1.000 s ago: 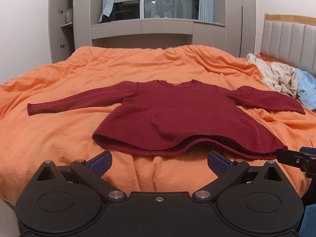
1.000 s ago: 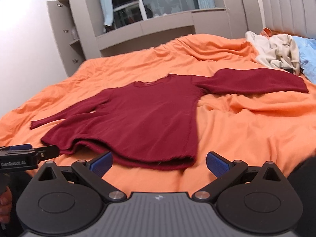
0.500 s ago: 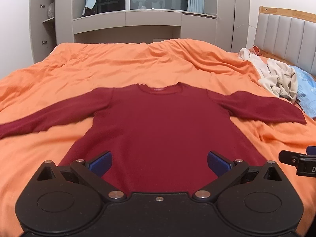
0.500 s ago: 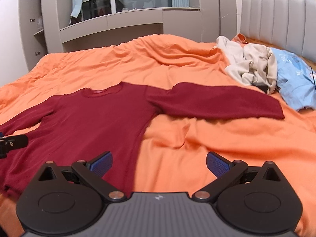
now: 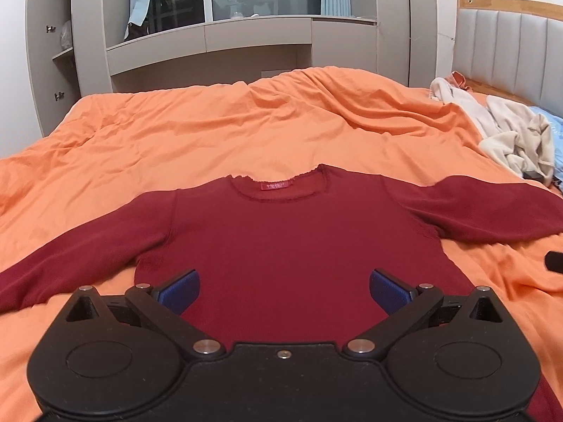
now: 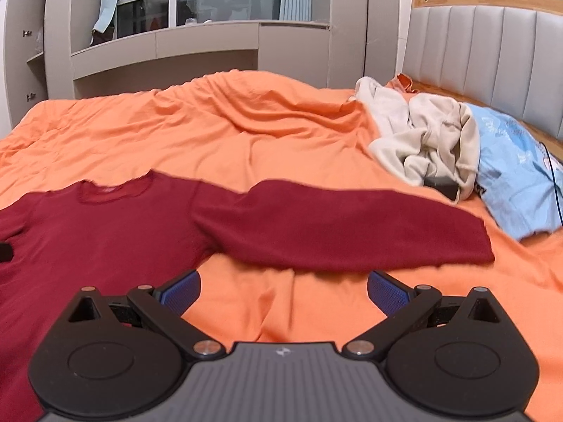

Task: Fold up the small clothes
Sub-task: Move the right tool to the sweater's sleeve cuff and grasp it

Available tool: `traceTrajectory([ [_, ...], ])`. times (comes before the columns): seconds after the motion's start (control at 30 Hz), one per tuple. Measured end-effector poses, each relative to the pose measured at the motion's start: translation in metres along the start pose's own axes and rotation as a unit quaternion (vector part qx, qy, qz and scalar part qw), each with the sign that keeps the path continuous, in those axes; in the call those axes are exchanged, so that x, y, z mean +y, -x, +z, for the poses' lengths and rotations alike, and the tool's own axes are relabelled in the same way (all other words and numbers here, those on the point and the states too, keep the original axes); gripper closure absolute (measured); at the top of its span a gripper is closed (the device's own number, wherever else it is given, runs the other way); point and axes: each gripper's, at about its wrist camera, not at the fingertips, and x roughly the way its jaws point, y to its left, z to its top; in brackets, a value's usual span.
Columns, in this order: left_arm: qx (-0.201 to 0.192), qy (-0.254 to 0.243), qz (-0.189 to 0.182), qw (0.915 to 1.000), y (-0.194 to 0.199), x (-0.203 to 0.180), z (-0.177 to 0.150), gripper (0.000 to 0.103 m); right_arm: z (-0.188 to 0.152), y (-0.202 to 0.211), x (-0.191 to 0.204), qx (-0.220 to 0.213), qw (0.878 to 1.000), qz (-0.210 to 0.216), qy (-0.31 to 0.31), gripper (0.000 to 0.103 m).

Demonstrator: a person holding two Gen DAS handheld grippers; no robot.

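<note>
A dark red long-sleeved top (image 5: 302,246) is laid flat on the orange duvet (image 5: 246,123), neckline away from the cameras, both sleeves spread out sideways. The left gripper (image 5: 285,288) is held above the top's body, jaws spread wide, nothing gripped. The right gripper (image 6: 284,290) is poised over bare duvet just below the right sleeve (image 6: 345,232), jaws likewise wide and empty. Near the grey headboard (image 6: 492,49), a crumpled beige garment (image 6: 425,140) is seen beside a light blue pillow (image 6: 513,172).
</note>
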Motion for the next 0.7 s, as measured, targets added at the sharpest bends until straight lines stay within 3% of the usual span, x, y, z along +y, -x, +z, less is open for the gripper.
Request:
traceTrajectory([
  [0.17, 0.016, -0.002, 0.003, 0.9999, -0.033, 0.003, 0.005, 0.001, 0.007, -0.041, -0.020, -0.012, 1.000, -0.002, -0.005, 0.000],
  [0.33, 0.036, 0.005, 0.000, 0.9994, -0.061, 0.012, 0.000, 0.000, 0.010, -0.079, -0.052, 0.003, 0.998, 0.040, -0.051, 0.000],
  [0.53, 0.061, 0.031, -0.009, 0.9976, -0.077, 0.022, -0.009, 0.001, 0.011, -0.097, -0.098, -0.038, 0.990, -0.031, -0.133, 0.000],
  [0.7, 0.060, 0.042, -0.007, 0.9973, -0.077, 0.027, -0.013, 0.001, 0.002, -0.109, -0.141, -0.032, 0.967, -0.107, -0.227, 0.000],
])
